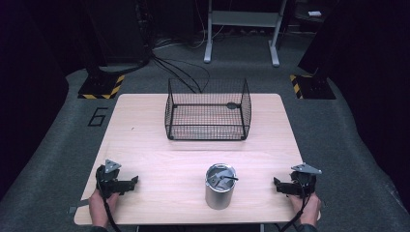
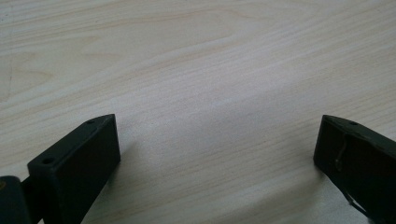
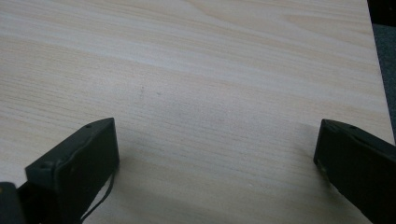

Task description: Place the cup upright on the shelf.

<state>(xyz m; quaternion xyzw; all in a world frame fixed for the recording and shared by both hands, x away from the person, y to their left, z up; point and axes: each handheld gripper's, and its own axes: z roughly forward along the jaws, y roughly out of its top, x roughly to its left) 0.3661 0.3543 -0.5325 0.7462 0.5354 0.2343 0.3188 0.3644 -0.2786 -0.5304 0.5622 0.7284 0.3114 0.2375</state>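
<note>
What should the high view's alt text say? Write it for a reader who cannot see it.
A metal cup holding utensils stands near the front of a wooden table, between the left gripper and the right gripper, each held in a hand. A black wire basket sits farther back.

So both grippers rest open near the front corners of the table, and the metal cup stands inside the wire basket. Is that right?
Not quite. In the high view the metal cup stands on the bare table near its front edge, between the left gripper and the right gripper, well apart from the wire basket. Both grippers are open, as you say.
</note>
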